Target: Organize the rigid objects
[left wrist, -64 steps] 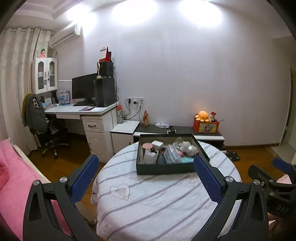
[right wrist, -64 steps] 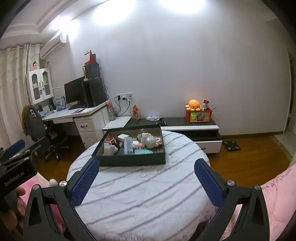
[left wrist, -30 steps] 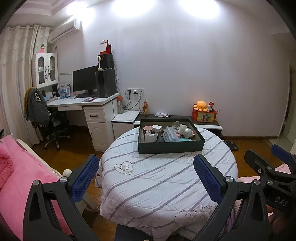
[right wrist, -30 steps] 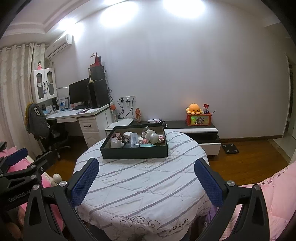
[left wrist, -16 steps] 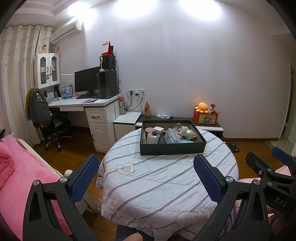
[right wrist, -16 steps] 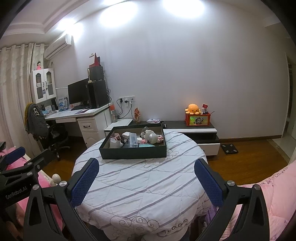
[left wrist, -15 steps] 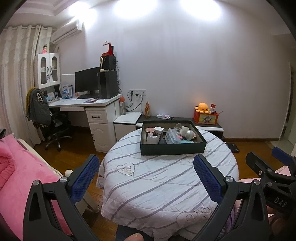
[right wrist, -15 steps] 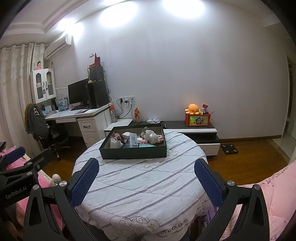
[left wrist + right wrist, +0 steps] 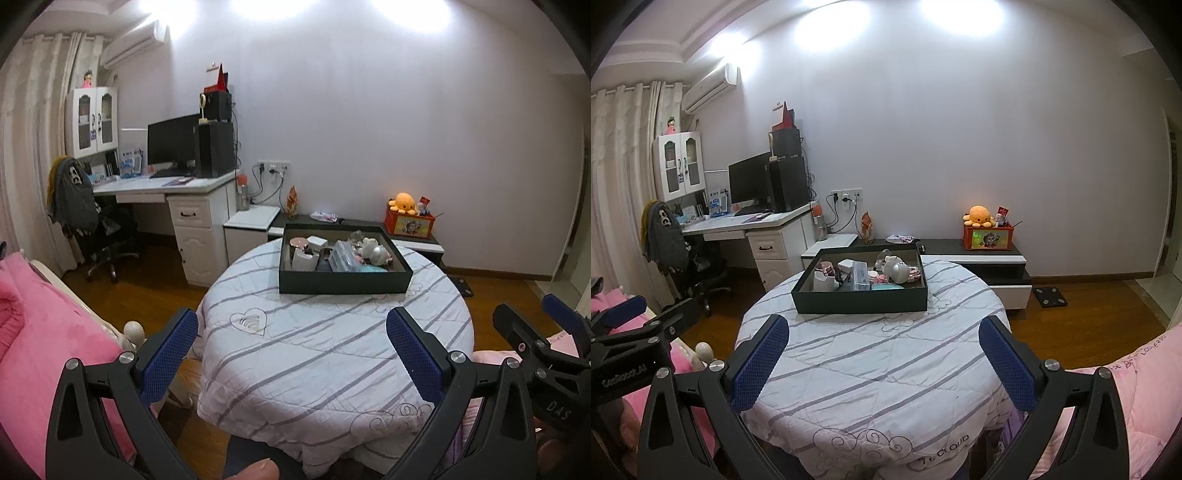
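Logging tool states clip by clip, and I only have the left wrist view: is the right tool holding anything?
Observer: No. The right tool is open, with nothing between its fingers, and it is short of the tray.
Operator: Anything on the cloth below it?
Observer: Printed lettering runs along the hem of the tablecloth.

Left tool (image 9: 291, 350) and right tool (image 9: 884, 352): jaws wide apart, holding nothing.
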The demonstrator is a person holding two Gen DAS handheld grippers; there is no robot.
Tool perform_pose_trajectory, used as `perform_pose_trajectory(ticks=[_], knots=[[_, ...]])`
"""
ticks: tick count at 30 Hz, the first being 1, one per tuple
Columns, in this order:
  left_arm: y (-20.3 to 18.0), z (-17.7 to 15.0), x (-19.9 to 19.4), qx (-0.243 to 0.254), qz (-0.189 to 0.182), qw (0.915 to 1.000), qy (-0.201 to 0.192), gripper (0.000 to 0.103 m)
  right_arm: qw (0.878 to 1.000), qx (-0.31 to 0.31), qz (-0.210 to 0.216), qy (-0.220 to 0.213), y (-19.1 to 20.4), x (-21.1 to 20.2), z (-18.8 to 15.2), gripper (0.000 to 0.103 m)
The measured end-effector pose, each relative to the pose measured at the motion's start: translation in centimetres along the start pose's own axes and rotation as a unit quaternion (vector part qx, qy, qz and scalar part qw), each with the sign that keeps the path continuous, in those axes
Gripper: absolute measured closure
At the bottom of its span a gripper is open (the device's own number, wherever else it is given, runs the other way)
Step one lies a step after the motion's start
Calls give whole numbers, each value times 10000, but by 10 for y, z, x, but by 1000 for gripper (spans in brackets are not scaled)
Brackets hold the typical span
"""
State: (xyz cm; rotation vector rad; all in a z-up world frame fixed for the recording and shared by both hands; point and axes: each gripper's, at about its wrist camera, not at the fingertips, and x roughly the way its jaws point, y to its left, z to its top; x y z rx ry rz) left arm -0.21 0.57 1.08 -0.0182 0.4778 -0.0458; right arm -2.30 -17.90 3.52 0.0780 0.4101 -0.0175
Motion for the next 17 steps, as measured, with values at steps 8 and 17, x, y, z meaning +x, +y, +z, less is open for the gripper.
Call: perform_pose_trajectory(ticks=[8, 17], knots=[[1, -1, 3, 89, 154, 9998, -61, 0, 10000, -13, 3, 17, 2, 2, -1, 0], [-3, -1, -5, 240, 215, 9989, -352, 0, 10000, -18, -5, 20, 2, 2, -2, 0]])
